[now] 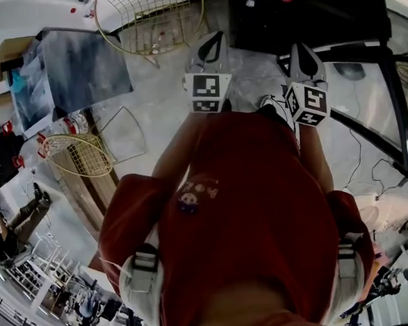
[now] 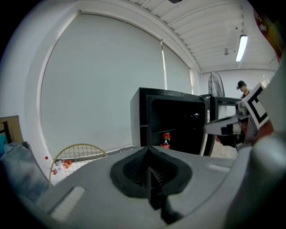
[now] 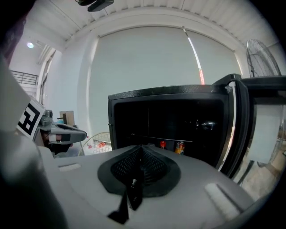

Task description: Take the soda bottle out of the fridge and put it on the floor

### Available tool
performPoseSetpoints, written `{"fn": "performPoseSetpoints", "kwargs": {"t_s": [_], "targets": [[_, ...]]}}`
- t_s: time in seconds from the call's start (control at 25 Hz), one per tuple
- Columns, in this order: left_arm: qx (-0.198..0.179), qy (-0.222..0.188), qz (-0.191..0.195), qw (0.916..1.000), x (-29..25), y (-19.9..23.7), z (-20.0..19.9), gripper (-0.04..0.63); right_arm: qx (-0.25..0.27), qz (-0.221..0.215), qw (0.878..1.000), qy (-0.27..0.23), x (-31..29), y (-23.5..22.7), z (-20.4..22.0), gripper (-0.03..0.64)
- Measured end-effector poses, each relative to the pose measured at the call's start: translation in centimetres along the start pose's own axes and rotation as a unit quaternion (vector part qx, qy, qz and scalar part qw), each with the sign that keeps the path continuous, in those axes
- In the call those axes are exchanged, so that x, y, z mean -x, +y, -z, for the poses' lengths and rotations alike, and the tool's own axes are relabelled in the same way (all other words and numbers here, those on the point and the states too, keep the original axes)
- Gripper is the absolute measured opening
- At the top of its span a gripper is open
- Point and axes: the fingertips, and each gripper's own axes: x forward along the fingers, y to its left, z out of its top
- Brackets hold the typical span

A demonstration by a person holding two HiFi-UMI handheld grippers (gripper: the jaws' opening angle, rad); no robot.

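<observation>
Soda bottle [image 2: 166, 140] inside the open black fridge [image 2: 136, 120] at frame centre, left gripper [image 2: 148, 154] and right gripper [image 3: 140, 150] pressed shut, empty, bottle upright on its shelf, dead ahead just above jaw tips, right likely nearer.

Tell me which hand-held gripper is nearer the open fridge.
Right. The right hand-held gripper points straight into the fridge from close by; the left hand-held gripper sits farther off, to the fridge's left.
</observation>
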Motion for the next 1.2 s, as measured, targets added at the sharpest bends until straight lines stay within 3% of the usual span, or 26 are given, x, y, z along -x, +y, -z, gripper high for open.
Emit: {"fn": "performPoseSetpoints", "kwargs": {"t_s": [0.24, 0.48, 0.64, 1.2], "targets": [[0.016, 0.004, -0.060, 0.9980, -2.0, -4.6, -1.3, 0.000, -0.002, -0.049, 0.999, -0.004, -0.3, -5.4, -0.1, 0.000], [0.017, 0.000, -0.100, 0.9949, 1.5, -8.8, -2.4, 0.000, 0.018, -0.103, 0.994, 0.008, 3.0, -6.1, 0.2, 0.000], [0.021, -0.012, -0.110, 0.9937, 4.2, -9.4, -2.5, 0.000, 0.026, -0.101, 0.995, 0.000, 5.2, -5.2, -0.4, 0.000], [0.028, -0.022, -0.091, 0.9952, 9.6, -6.9, -1.0, 0.000, 0.021, -0.071, 0.997, -0.009, 7.8, -0.5, -0.8, 0.000]]}}
